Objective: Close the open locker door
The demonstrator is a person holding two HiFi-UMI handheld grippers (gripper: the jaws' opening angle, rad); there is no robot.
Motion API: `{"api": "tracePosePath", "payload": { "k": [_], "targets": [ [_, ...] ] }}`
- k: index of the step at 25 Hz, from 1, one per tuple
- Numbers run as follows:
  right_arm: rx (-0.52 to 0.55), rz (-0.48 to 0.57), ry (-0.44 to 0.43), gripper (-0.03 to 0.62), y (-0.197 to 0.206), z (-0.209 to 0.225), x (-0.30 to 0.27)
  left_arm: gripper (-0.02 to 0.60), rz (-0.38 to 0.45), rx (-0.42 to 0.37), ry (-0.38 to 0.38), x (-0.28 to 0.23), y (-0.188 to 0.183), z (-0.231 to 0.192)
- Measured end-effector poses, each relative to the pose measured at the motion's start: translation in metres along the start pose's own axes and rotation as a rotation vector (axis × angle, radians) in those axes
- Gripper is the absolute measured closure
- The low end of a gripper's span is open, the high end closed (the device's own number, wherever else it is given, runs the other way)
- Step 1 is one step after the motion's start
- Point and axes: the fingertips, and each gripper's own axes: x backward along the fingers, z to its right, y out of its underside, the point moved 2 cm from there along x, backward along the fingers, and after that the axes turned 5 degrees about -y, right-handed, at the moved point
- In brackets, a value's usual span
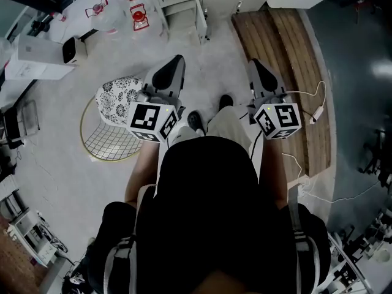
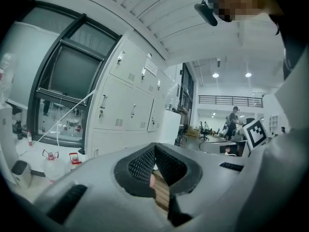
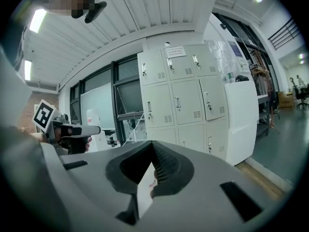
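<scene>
A bank of pale grey lockers (image 3: 183, 95) stands ahead of me, also shown in the left gripper view (image 2: 130, 100). In the head view a bottom locker at the top middle has its door (image 1: 200, 20) swung out over the floor. My left gripper (image 1: 177, 59) and right gripper (image 1: 252, 63) are held side by side in front of the person's body, well short of the lockers. Both point toward them. The left gripper (image 2: 154, 148) has its tips together with nothing between them. So does the right gripper (image 3: 153, 146).
A wire chair with a patterned cushion (image 1: 116, 103) sits just left of the left gripper. A wooden platform (image 1: 288, 60) runs along the right, with a cable and power strip (image 1: 315, 112). Red-framed bottles (image 1: 139, 16) and a white appliance (image 1: 73, 49) lie at the upper left. A tall white cabinet (image 3: 239, 120) flanks the lockers.
</scene>
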Motion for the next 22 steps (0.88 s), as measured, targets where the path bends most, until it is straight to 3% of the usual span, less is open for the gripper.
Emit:
{"api": "tracePosePath", "payload": {
  "k": [9,22],
  "targets": [
    [0.019,-0.022,-0.052,0.591,0.0,0.018,-0.032,0.565,0.002,0.015,-0.051,-0.025,0.001,-0.013],
    [0.02,-0.089,-0.146,0.591,-0.003,0.125,-0.122,0.565,-0.044,0.025,-0.144,-0.149,-0.004,-0.025]
  ]
}}
